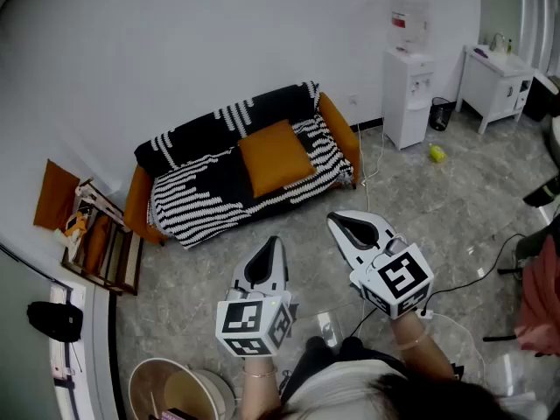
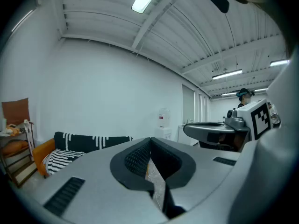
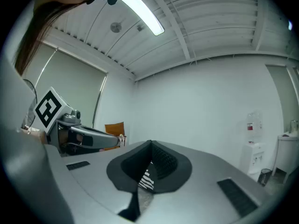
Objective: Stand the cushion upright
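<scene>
Head view shows the orange cushion (image 1: 276,157) in the middle of the sofa (image 1: 343,138), on top of the black-and-white striped throw (image 1: 197,191) that covers the seat and backrest. The cushion looks slumped, its face turned up toward the ceiling with its far edge against the backrest. I judge it is not yet standing, so the task has not begun on it.

Both claws are well apart from the sofa, with open floor (image 1: 455,208) between, so nothing touches the cushion. The left claw (image 1: 274,242) and the right claw (image 1: 334,218) are held side by side in front of the person, both aimed roughly at the sofa, probably as a carrying pose while walking up to it. In each gripper view the two jaws are clenched together with nothing between them. Only a thin slit remains, and through it the striped throw shows in the right gripper view. They would have to part before taking an edge of the cushion.

Farther out, a water dispenser (image 1: 409,86) stands against the wall to the right of the sofa, with a white cabinet (image 1: 495,84) beyond it. A wooden rack (image 1: 103,248) sits off the sofa's left end. Cables (image 1: 472,274) trail over the floor near the person's right side and could catch a foot on the way in.
</scene>
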`<action>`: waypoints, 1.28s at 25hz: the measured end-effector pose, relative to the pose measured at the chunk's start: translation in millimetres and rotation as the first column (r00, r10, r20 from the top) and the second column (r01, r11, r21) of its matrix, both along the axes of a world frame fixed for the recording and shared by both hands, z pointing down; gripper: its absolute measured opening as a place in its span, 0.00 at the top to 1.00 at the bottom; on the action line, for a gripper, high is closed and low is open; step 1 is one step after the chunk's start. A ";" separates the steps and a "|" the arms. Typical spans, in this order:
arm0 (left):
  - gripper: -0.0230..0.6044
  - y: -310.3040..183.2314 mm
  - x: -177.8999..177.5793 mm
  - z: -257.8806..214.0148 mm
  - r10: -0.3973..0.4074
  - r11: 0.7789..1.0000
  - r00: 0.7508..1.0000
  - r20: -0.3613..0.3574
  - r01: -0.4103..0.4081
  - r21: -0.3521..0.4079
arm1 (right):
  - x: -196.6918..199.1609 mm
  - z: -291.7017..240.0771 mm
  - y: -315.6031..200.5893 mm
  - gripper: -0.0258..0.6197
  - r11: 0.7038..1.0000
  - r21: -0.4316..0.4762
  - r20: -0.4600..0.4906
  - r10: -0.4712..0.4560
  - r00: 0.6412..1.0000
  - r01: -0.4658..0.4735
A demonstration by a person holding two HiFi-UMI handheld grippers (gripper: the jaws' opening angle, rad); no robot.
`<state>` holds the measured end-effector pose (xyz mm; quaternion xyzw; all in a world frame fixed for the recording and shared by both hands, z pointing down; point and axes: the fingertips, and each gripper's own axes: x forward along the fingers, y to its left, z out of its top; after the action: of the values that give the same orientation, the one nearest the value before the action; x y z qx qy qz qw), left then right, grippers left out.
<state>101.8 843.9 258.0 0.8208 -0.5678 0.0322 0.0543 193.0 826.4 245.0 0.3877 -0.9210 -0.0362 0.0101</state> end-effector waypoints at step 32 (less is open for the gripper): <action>0.93 -156.3 26.9 33.7 -0.021 0.999 0.999 0.027 0.023 -0.045 | 38.9 38.3 -158.4 0.95 0.999 -0.006 -0.016 0.034 0.999 -0.034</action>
<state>128.7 687.6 291.7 0.8125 -0.5766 0.0555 0.0655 232.0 668.0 283.2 0.4032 -0.9142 -0.0362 0.0190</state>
